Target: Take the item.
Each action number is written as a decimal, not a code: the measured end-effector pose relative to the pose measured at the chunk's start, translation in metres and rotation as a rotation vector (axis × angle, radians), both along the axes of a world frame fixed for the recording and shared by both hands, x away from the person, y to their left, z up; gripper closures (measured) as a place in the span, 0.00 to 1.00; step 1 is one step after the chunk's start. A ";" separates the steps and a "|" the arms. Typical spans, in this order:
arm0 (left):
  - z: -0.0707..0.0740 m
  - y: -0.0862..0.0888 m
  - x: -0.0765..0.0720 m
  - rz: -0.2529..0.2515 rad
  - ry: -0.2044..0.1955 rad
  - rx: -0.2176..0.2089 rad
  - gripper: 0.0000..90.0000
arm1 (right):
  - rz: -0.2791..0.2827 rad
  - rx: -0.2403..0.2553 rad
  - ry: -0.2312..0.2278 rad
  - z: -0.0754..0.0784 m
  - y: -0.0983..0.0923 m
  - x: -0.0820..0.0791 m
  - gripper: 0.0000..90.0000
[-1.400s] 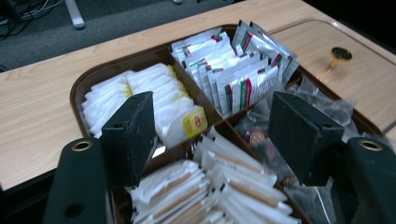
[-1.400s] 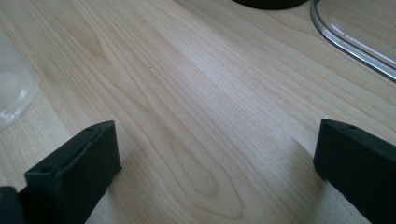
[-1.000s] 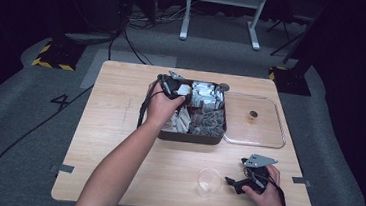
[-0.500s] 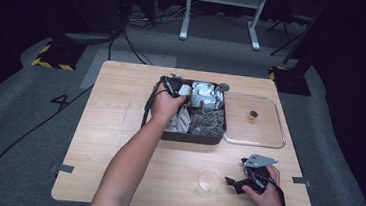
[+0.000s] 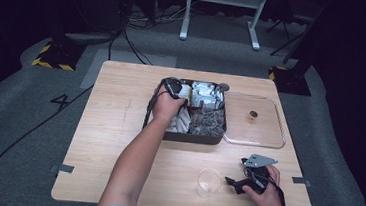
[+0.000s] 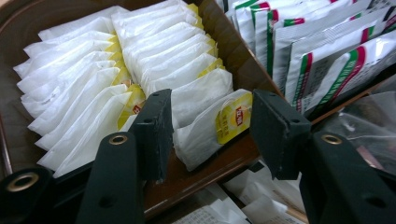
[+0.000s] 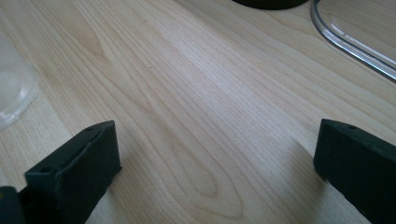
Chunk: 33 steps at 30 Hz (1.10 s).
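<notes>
left gripper [image 6: 210,128]: down in the dark organizer box [image 5: 193,136], in the left rear compartment; jaws half-spread and just been closing, straddling the front tea bag [image 6: 208,128] of the white row; pads not yet pressing on it as far as visible, so no grasp yet
tea bag: upright at the near end of its row, yellow tag facing up, leaning on the wooden divider [image 6: 219,161] inside the box; not lifted
right gripper [image 7: 215,154]: released, jaws spread wide, nothing between them, resting low over the table [image 7: 187,93] in front of the box, just right of the clear cup [image 5: 208,181]
clear cup: empty, in front of the box near the table's front edge
clear lid [image 5: 257,122]: off, lying flat just right of the box
done: box uncovered, cup set out, left gripper lined up on a bag
left: clamp on the bag, pull it out of the row, carry it to the cup, presumably drop it in
</notes>
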<state>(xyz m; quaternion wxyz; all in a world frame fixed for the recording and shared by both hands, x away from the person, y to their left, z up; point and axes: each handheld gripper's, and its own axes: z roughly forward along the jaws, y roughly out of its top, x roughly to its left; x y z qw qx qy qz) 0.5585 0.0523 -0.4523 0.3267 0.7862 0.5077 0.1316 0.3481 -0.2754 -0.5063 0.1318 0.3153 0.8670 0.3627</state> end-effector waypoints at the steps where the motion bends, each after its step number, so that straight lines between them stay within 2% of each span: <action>1: -0.001 0.000 0.001 -0.003 0.003 0.000 0.57 | 0.000 0.000 0.000 0.000 0.000 0.000 0.00; 5: -0.003 -0.001 0.003 -0.008 0.019 -0.014 0.61 | 0.001 -0.001 0.000 0.000 0.000 0.000 0.01; 8: -0.004 -0.003 0.004 -0.026 0.029 -0.019 0.72 | 0.002 -0.001 0.000 0.000 0.000 0.000 0.01; 12: -0.003 -0.005 0.005 -0.045 0.041 -0.004 0.83 | 0.004 -0.002 -0.002 0.000 0.000 0.000 0.01; 15: -0.001 -0.006 0.007 -0.082 0.052 0.072 0.93 | 0.007 -0.002 -0.004 0.000 0.000 0.001 0.01; 17: 0.000 -0.006 0.006 -0.087 0.051 0.085 0.99 | 0.006 -0.002 -0.001 0.000 0.000 0.000 0.01; 24: 0.008 -0.006 0.006 -0.108 0.015 0.096 1.00 | 0.007 -0.001 -0.002 0.000 0.000 0.001 0.01; 29: 0.020 -0.006 0.005 -0.124 -0.012 0.084 1.00 | 0.007 -0.002 -0.002 0.000 0.000 0.001 0.01; 33: 0.031 -0.003 0.005 -0.126 -0.030 0.097 1.00 | 0.006 -0.001 0.001 0.000 0.000 0.000 0.01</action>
